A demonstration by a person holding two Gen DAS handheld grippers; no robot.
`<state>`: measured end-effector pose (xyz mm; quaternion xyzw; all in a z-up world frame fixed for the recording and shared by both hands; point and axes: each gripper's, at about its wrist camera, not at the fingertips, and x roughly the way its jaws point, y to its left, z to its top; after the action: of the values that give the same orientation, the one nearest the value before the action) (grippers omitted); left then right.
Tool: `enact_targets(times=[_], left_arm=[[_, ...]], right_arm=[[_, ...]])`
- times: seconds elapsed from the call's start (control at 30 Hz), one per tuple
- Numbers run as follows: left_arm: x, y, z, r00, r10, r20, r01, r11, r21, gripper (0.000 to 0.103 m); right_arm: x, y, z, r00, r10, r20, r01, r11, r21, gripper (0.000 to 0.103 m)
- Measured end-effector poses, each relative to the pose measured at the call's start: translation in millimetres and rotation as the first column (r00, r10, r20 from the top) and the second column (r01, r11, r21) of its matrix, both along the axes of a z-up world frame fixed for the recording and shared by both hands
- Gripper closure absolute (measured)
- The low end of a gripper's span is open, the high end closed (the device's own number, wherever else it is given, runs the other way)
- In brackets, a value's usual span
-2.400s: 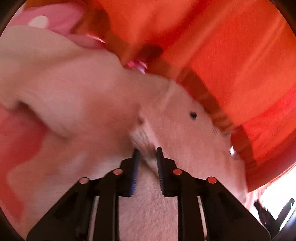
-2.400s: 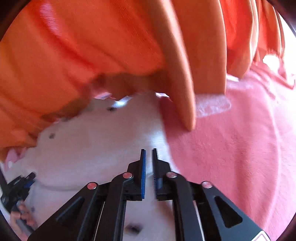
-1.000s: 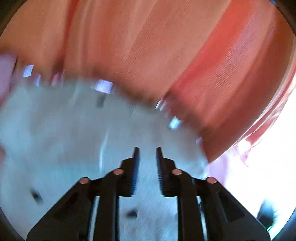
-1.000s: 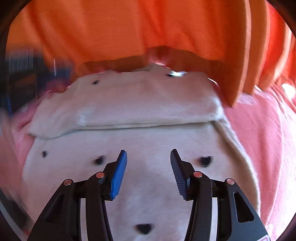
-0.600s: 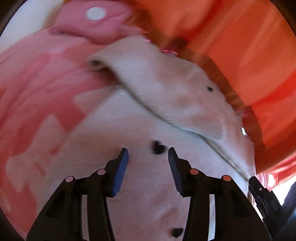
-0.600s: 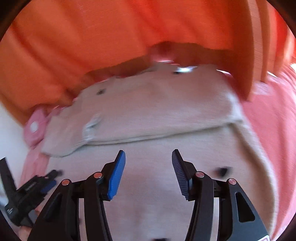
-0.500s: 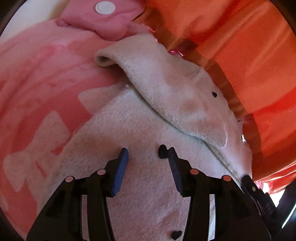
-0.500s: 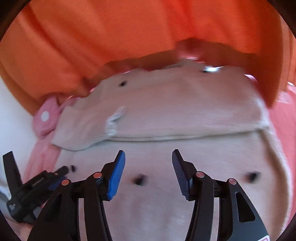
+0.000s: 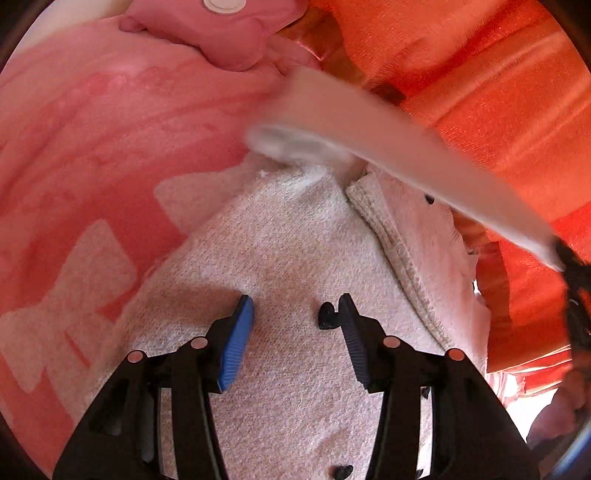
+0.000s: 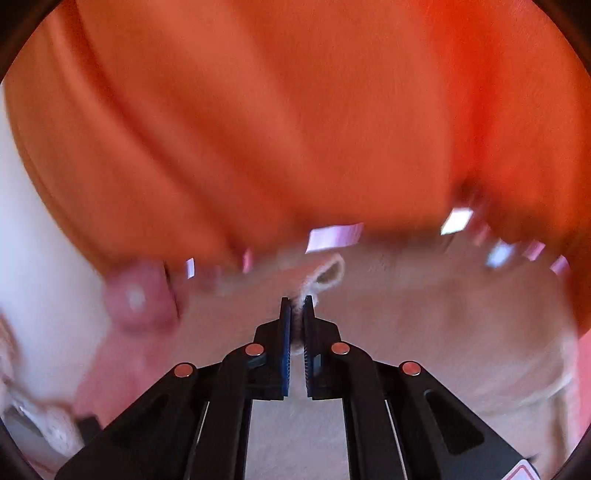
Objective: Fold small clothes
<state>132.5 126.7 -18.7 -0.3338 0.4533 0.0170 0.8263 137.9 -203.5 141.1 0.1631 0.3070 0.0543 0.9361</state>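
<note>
A cream fuzzy garment (image 9: 288, 236) with small black hearts lies flat on a pink blanket (image 9: 92, 147). My left gripper (image 9: 294, 301) hovers low over its body; its jaws are opening, with cloth beneath them but nothing pinched. One sleeve (image 9: 369, 129) is lifted and stretched across the garment, blurred by motion. My right gripper (image 9: 561, 254) holds its far end at the right edge of the left wrist view. In the right wrist view my right gripper (image 10: 296, 301) is shut on the sleeve cuff (image 10: 327, 275), which loops out past the fingertips, above the garment (image 10: 443, 314).
Orange fabric (image 9: 498, 92) hangs in folds behind the garment and fills the upper right wrist view (image 10: 295, 110). A pink pouch with a white dot (image 9: 221, 33) lies at the blanket's far end. The blanket bears white bow shapes.
My right gripper has shut on the sleeve cuff and risen, pulling the sleeve off the garment's body. The left gripper has opened and now stays over the same spot.
</note>
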Motion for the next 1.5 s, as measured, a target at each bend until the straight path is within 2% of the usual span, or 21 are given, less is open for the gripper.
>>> enact_targets(times=[0.07, 0.13, 0.17, 0.23, 0.33, 0.43, 0.5, 0.6, 0.67, 0.73, 0.77, 0.83, 0.9, 0.93, 1.0, 1.03, 1.17, 1.27, 1.4, 1.47, 1.5], left_arm=[[2, -1, 1, 1.000, 0.000, 0.002, 0.000, 1.000, -0.002, 0.056], [6, -3, 3, 1.000, -0.005, 0.011, 0.005, 1.000, -0.014, 0.053], [10, -4, 4, 1.000, -0.012, 0.025, 0.013, 0.999, -0.035, 0.049], [25, -7, 6, 0.997, -0.028, 0.069, 0.036, 0.993, -0.113, 0.047], [51, -14, 6, 0.991, -0.074, 0.111, 0.093, 0.981, -0.171, 0.039], [66, -17, -9, 0.991, -0.091, 0.095, 0.103, 0.987, -0.126, 0.038], [70, -12, -13, 0.990, -0.075, 0.118, 0.091, 0.986, -0.138, 0.042], [80, 3, -8, 0.991, -0.036, 0.128, 0.053, 0.991, -0.125, 0.060], [86, 12, -7, 0.991, -0.026, 0.134, 0.039, 0.995, -0.090, 0.094], [91, 18, -14, 0.993, -0.027, 0.118, 0.038, 0.995, -0.092, 0.095], [90, 20, -21, 0.994, -0.022, 0.111, 0.034, 0.993, -0.112, 0.096], [93, 19, -21, 0.993, -0.020, 0.118, 0.032, 0.994, -0.101, 0.096], [94, 13, -17, 0.992, -0.034, 0.120, 0.040, 0.998, -0.046, 0.096], [94, 11, -17, 0.992, -0.037, 0.120, 0.041, 0.999, -0.035, 0.096], [93, 9, -19, 0.992, -0.040, 0.121, 0.043, 0.999, -0.021, 0.096], [92, 9, -19, 0.992, -0.042, 0.120, 0.044, 0.999, -0.016, 0.096], [89, 12, -21, 0.993, -0.035, 0.112, 0.038, 0.999, -0.025, 0.096], [89, 10, -21, 0.993, -0.039, 0.112, 0.040, 0.999, -0.008, 0.096], [89, 8, -21, 0.992, -0.052, 0.115, 0.050, 0.998, 0.024, 0.096], [90, 8, -21, 0.992, -0.055, 0.114, 0.052, 0.998, 0.030, 0.095], [90, 7, -21, 0.992, -0.062, 0.114, 0.057, 0.998, 0.041, 0.095]], right_arm=[[-2, -41, -7, 0.992, -0.123, -0.034, 0.120, 0.989, -0.090, 0.098], [5, -79, -41, 0.968, -0.215, -0.128, 0.195, 0.969, -0.149, 0.098], [10, -99, -71, 0.944, -0.255, -0.209, 0.219, 0.959, -0.181, 0.098], [13, -121, -112, 0.913, -0.266, -0.310, 0.218, 0.959, -0.179, 0.098], [5, -125, -133, 0.919, -0.242, -0.313, 0.208, 0.968, -0.138, 0.097], [4, -125, -136, 0.932, -0.228, -0.282, 0.209, 0.973, -0.098, 0.097], [3, -127, -130, 0.942, -0.219, -0.256, 0.207, 0.976, -0.072, 0.097], [-1, -136, -108, 0.972, -0.175, -0.156, 0.179, 0.984, 0.013, 0.097], [-9, -144, -104, 0.979, -0.171, -0.111, 0.174, 0.985, 0.014, 0.097], [4, -148, -134, 0.954, -0.196, -0.228, 0.180, 0.980, -0.087, 0.098], [15, -148, -157, 0.926, -0.201, -0.318, 0.169, 0.978, -0.126, 0.098], [5, -145, -150, 0.943, -0.201, -0.264, 0.179, 0.978, -0.106, 0.098], [-7, -145, -137, 0.961, -0.185, -0.204, 0.186, 0.982, -0.015, 0.098], [-8, -145, -137, 0.962, -0.190, -0.197, 0.190, 0.982, -0.018, 0.098], [3, -147, -164, 0.933, -0.202, -0.298, 0.185, 0.979, -0.084, 0.099], [0, -149, -163, 0.940, -0.202, -0.275, 0.185, 0.979, -0.088, 0.099], [-10, -140, -121, 0.937, -0.287, -0.199, 0.257, 0.953, -0.162, 0.095], [4, -133, -103, 0.951, -0.261, -0.166, 0.241, 0.961, -0.134, 0.088], [52, -121, -128, 0.958, -0.166, -0.232, 0.139, 0.982, -0.129, 0.088], [76, -125, -163, 0.931, -0.177, -0.319, 0.124, 0.976, -0.182, 0.100], [74, -125, -160, 0.942, -0.189, -0.278, 0.138, 0.972, -0.192, 0.100]])
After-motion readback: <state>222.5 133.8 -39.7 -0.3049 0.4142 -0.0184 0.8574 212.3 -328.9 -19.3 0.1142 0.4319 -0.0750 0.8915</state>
